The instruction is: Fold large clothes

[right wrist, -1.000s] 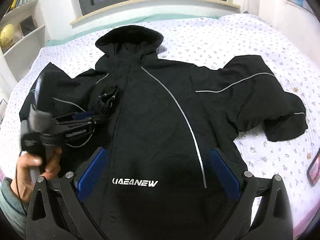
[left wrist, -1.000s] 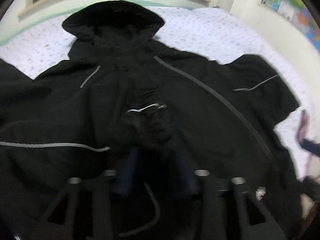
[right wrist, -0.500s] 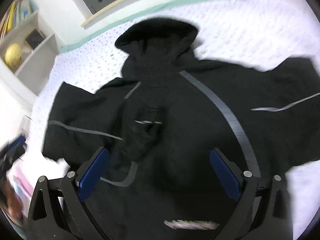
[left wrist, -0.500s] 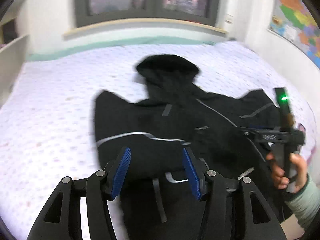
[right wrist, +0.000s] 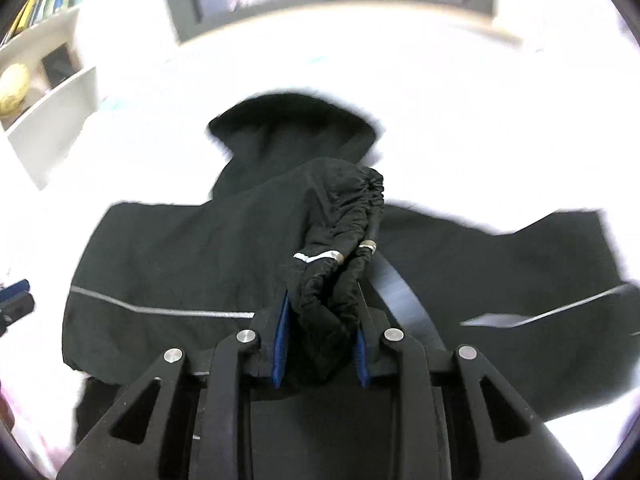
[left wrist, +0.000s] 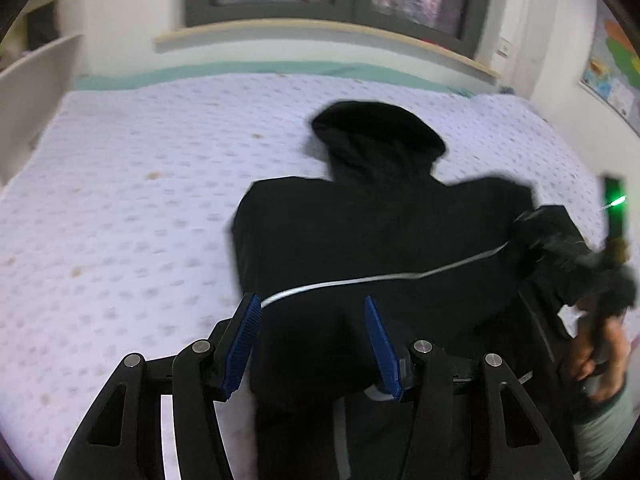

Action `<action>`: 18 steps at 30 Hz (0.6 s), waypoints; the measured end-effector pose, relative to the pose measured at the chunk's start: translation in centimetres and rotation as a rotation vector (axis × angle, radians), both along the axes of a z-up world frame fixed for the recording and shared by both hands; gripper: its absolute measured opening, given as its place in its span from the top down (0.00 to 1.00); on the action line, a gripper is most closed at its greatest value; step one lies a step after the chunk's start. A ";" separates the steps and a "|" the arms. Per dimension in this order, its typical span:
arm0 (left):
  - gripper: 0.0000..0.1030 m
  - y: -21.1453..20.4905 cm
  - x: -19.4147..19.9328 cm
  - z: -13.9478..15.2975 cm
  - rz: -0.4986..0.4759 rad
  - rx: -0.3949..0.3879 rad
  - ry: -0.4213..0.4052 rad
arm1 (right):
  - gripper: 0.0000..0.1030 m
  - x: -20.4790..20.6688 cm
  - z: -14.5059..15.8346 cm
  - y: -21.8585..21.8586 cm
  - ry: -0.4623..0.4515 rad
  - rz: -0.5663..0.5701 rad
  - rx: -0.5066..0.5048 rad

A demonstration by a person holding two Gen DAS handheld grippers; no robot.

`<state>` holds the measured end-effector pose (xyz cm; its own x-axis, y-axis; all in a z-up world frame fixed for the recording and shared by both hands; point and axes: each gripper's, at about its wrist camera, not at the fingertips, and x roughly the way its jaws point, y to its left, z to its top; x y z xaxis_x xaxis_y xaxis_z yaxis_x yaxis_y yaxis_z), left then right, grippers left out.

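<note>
Jacket [left wrist: 360, 248] on bed [left wrist: 120, 200]: right tool [right wrist: 320, 340] clamps 1 cuff [right wrist: 344, 220] mid-fold; left tool [left wrist: 312, 340] wide, empty. Most folding remains.

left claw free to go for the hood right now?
Probably yes. The left claw is open and holds nothing, and the hood lies bare on the bed ahead, past the jacket body. The right claw, shut on the cuff, sits off to the side.

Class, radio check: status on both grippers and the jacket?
Left gripper open, empty, above jacket. Right gripper shut on sleeve cuff, lifted over jacket front. Nothing in the way.
</note>
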<state>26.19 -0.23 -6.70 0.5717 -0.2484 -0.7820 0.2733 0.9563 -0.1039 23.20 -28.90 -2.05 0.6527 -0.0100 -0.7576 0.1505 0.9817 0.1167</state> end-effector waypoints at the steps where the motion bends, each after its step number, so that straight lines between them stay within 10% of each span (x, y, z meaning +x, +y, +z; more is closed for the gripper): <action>1: 0.46 -1.3 0.6 -0.7 -0.019 -0.004 0.016 | 0.71 -0.5 0.6 -1.4 -0.007 -0.027 -0.034; 4: 0.46 -5.7 2.9 -4.3 -0.064 -0.010 0.087 | 0.71 -1.3 -0.2 -5.8 0.026 -0.093 -0.069; 10: 0.46 -9.4 6.3 -13.7 -0.024 0.062 0.237 | 0.70 0.0 -11.6 -11.2 0.249 -0.166 0.011; 14: 0.46 -9.0 6.2 -12.6 -0.038 0.056 0.209 | 0.64 -0.3 -12.1 -11.3 0.222 -0.125 0.020; 18: 0.46 -7.8 5.0 -8.3 -0.058 -0.031 0.133 | 0.39 -3.0 -6.3 -11.2 0.076 -0.120 0.066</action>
<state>31.21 -8.06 -15.04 0.4471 -0.3031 -0.8416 0.3102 0.9350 -0.1719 20.15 -40.12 -8.35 0.5907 -0.0331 -0.8062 0.2773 0.9466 0.1643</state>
